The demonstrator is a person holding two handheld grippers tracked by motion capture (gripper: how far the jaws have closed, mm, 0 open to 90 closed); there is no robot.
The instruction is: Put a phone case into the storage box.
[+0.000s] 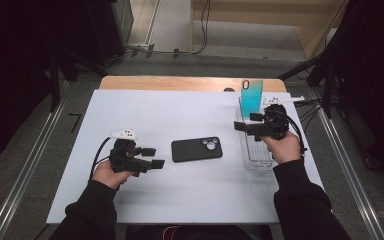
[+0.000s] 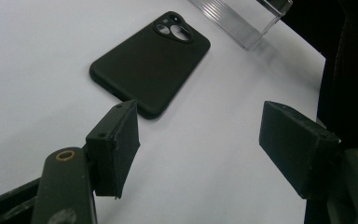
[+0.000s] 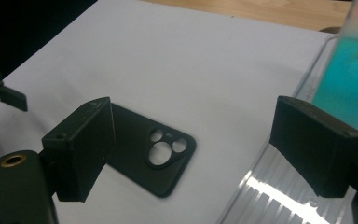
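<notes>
Black phone case (image 1: 197, 149) lies flat, just left of the clear rack (image 1: 256, 150), both grippers' jaws wide and empty; looks light, floppy, grippy, so I'd pinch a long edge.

Black sleeves (image 1: 300, 200) cover both forearms; each black gripper (image 1: 152, 157) trails a black cable (image 1: 96, 157) and shows brass-coloured screw holes (image 2: 65, 155).

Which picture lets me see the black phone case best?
The left gripper view: the black phone case lies whole and close on the white table, camera holes plain. The high view shows it whole but small. In the right gripper view, one jaw covers its end.
</notes>
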